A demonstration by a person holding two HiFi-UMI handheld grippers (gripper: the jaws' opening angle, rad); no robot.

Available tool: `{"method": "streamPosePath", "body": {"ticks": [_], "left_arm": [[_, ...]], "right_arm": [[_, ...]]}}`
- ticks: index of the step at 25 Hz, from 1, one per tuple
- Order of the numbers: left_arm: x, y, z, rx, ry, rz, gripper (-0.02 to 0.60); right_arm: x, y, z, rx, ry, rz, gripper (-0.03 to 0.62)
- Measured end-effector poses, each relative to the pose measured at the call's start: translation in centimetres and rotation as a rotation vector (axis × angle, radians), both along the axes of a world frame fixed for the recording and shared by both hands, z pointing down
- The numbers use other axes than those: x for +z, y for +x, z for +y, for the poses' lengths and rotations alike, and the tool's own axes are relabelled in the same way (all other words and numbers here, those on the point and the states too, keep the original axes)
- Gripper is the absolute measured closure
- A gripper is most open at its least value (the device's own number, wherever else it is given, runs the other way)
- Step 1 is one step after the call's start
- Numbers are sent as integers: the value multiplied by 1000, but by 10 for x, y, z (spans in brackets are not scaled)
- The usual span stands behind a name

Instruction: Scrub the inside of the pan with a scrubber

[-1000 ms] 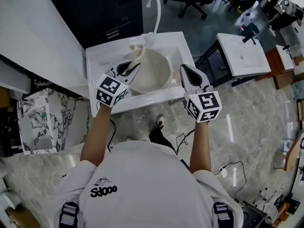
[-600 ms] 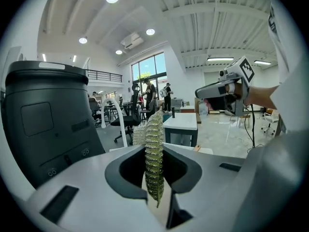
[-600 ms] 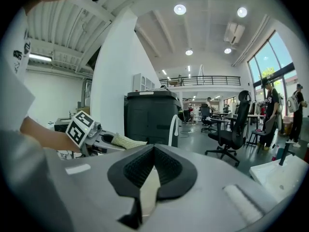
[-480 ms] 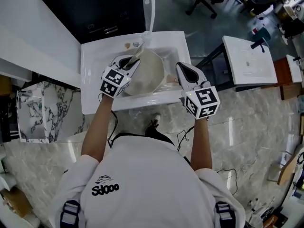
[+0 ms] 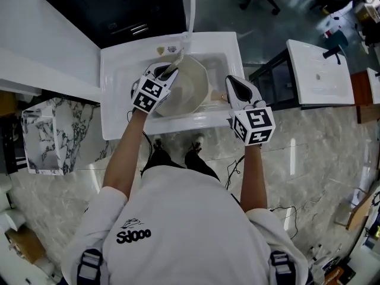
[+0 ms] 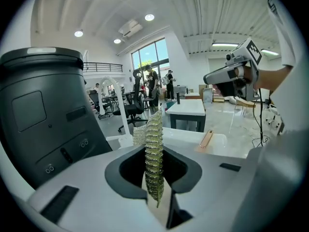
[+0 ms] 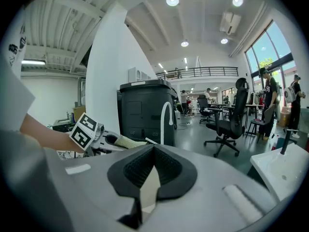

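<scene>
Faucet (image 5: 189, 8) stands behind pan (image 5: 193, 89), just beyond scrubber (image 5: 171, 70).

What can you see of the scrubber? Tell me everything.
The scrubber is a thin, pale yellow-green pad with a knobbly, mesh-like weave. It stands on edge, pinched between the shut jaws of the left gripper, most of it sticking out past them. In the head view it sits over the far left rim of the pan; whether they touch is unclear.

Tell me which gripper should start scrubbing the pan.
Left. The left gripper is shut on the gold mesh scrubber and sits over the pale round pan in the white sink. The right gripper holds nothing, off to the pan's right.
</scene>
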State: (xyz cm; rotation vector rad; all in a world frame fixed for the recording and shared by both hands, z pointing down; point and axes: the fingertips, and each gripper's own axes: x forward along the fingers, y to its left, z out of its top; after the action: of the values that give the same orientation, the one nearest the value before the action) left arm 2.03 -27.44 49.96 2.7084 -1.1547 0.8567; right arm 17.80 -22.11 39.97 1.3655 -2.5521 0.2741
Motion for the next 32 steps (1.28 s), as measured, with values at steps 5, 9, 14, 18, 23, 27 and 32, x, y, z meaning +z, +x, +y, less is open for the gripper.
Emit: {"method": "streamPosePath", "body": {"ticks": [5, 9, 14, 18, 23, 27, 32], "left_arm": [[28, -4, -11, 23, -29, -20, 515], [46, -6, -27, 41, -40, -39, 515], [75, -4, -39, 78, -90, -69, 515], [99, -2, -44, 98, -122, -112, 515], [122, 1, -51, 100, -149, -155, 515], [144, 1, -51, 111, -171, -245, 515], [159, 11, -50, 136, -185, -283, 515]], "right_arm": [[14, -4, -9, 38, -26, 13, 585], [22, -9, -14, 67, -45, 20, 585], [30, -18, -20, 89, -63, 30, 585], [36, -19, -25, 114, -79, 27, 585], [42, -18, -30, 132, -96, 24, 585], [48, -18, -30, 141, -111, 24, 585], [54, -16, -29, 151, -129, 21, 585]]}}
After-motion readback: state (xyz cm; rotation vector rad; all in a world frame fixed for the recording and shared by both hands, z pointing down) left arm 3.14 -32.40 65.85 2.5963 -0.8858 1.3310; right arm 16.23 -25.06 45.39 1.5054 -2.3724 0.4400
